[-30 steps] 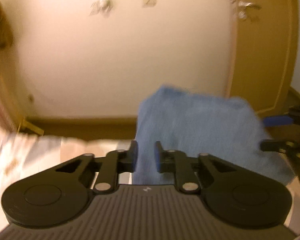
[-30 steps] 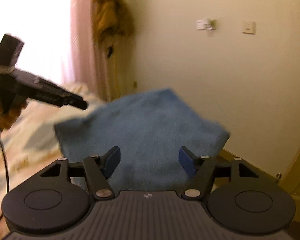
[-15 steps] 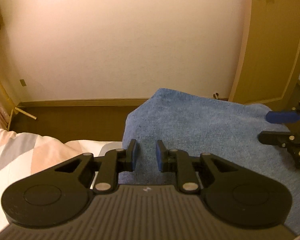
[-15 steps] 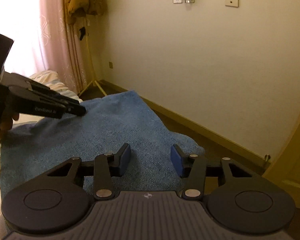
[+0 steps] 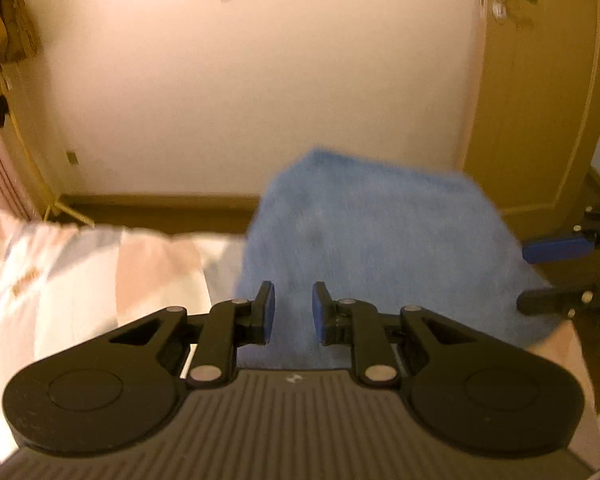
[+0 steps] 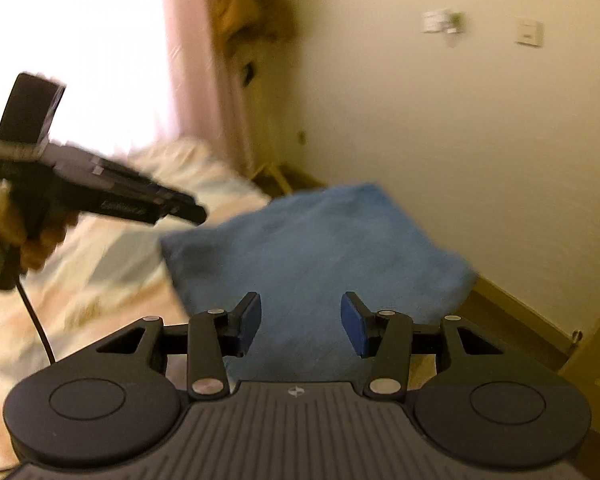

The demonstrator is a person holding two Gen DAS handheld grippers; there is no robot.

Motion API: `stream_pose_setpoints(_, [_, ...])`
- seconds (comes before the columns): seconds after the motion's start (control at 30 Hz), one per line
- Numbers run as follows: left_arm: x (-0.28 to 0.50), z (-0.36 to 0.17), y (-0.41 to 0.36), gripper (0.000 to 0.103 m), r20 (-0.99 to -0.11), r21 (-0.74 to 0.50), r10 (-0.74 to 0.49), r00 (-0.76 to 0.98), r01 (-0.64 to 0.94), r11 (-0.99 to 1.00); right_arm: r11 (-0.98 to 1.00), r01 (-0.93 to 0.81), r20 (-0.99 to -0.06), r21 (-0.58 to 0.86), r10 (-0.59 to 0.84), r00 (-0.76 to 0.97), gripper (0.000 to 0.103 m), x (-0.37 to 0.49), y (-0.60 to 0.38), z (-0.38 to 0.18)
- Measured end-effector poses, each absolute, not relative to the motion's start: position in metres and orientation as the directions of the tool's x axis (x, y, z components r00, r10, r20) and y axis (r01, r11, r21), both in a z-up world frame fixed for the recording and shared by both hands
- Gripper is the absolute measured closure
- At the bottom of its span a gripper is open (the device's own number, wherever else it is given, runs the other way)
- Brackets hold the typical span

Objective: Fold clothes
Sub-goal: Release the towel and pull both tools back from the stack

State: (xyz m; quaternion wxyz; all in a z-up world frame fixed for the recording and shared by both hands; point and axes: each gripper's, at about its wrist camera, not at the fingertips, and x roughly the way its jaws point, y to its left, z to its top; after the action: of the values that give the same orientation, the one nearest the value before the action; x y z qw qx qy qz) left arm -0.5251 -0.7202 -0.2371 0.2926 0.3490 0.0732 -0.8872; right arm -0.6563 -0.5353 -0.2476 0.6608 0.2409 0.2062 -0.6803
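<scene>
A blue folded cloth lies on the bed's corner, also in the right wrist view. My left gripper hovers over the cloth's near left edge, jaws apart with a narrow gap and nothing between them. It also shows from the side in the right wrist view, above the cloth's left corner. My right gripper is open wide and empty over the cloth's near edge. It shows at the right edge of the left wrist view, beside the cloth's right side.
The bed has a pink, white and grey patterned cover. A plain wall with a baseboard lies beyond, a wooden door at the right. A brown coat hangs by the curtain. A cable trails from the left gripper.
Both grippers tilted and lifted back from the cloth; the views shifted and blurred. The right jaws opened wider. The cloth stays on the bed.
</scene>
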Motion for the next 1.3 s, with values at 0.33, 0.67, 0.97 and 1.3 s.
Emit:
stream_pose_setpoints(0.33, [-0.532, -0.219, -0.698, 0.077, -0.722, 0.062, -0.504, -0.474, 0.682, -0.729, -0.077, 0.996, -0.644, 0.043, -0.764, -0.032, 0.052, -0.652, -0.533, -0.241])
stream_pose_setpoints(0.67, [-0.52, -0.169, -0.62, 0.038, -0.798, 0.068, -0.555, -0.237, 0.879, -0.472, -0.156, 0.973, -0.71, 0.17, -0.704, 0.011, 0.04, -0.659, -0.508, -0.207])
stream_pose_setpoints(0.97, [-0.51, -0.112, -0.491, 0.017, -0.782, 0.115, -0.611, -0.126, 0.933, -0.34, -0.121, 0.98, -0.668, 0.155, -0.744, 0.014, 0.029, -0.666, -0.387, -0.135])
stream_pose_setpoints(1.3, [-0.503, -0.051, -0.381, 0.001, -0.75, 0.092, -0.635, -0.184, 0.922, -0.375, -0.196, 0.966, -0.659, 0.167, -0.751, -0.039, 0.011, -0.669, -0.285, -0.066])
